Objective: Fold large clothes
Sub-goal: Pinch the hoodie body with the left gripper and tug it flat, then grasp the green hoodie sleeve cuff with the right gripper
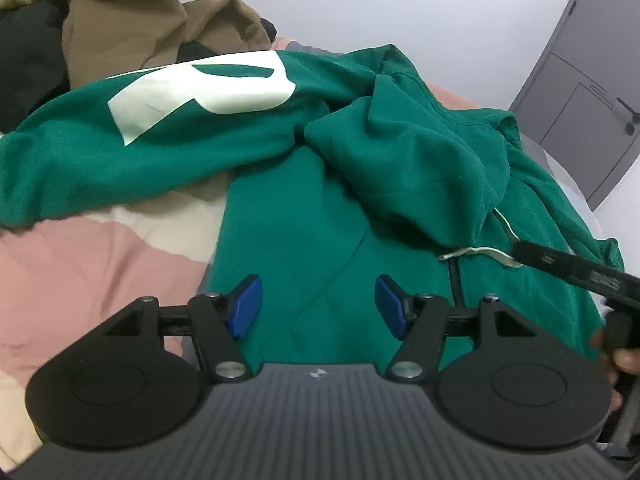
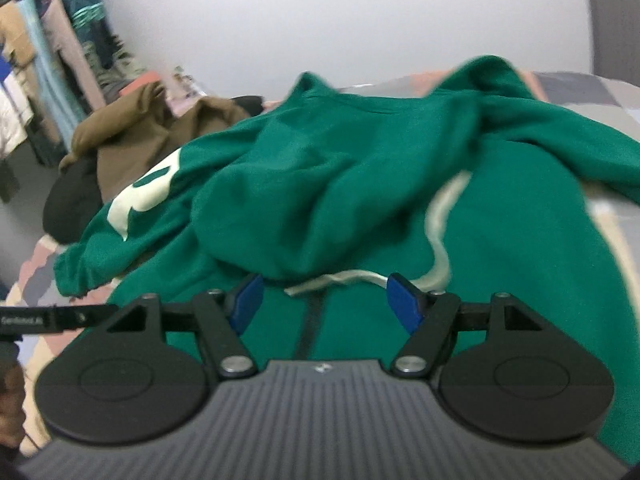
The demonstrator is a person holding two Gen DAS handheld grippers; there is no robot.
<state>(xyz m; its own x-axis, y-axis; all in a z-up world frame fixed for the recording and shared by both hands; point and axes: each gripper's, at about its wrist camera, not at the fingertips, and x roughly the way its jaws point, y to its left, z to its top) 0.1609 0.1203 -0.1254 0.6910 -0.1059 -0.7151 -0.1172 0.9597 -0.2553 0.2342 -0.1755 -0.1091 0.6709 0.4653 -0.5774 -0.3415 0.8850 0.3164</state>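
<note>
Left wrist view: both the left hand-held gripper and the right hand-held gripper gape empty over green hoodie.

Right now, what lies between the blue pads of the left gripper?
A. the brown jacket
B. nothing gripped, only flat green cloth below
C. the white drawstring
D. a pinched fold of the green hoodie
B: the left gripper stands open, its pads apart above the flat green hoodie; the white drawstring lies off to its right.
</note>
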